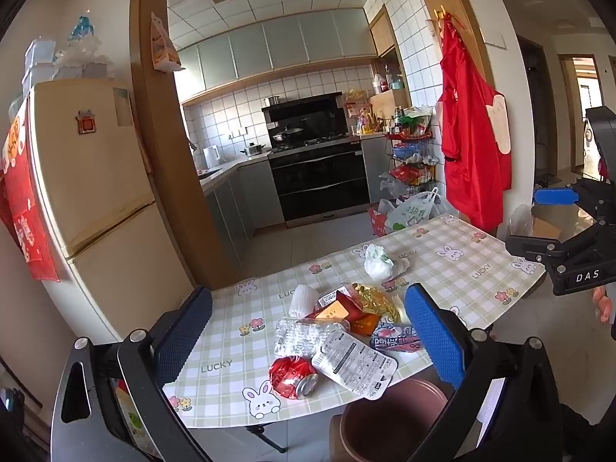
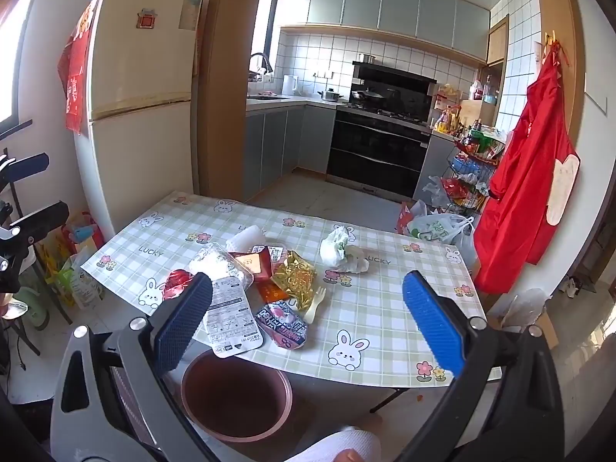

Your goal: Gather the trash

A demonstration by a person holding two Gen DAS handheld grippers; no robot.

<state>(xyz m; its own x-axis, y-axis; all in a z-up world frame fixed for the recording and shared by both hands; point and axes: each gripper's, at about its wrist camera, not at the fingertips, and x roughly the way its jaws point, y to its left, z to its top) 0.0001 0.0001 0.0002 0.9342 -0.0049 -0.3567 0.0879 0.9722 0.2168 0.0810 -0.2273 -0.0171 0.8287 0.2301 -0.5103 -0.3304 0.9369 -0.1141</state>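
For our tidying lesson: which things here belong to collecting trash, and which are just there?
Job:
crushed red drink can
white printed wrapper
gold foil wrapper
crumpled white plastic bag
round brown bin

Just there:
cream fridge
red apron
black oven

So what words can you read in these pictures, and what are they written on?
"LUCKY": printed in several places on the checked tablecloth.
"DAS": on the right gripper, seen from the left wrist camera.
White label sheet, red box, pink wrapper, white plastic bag: print too small or blurred to read.
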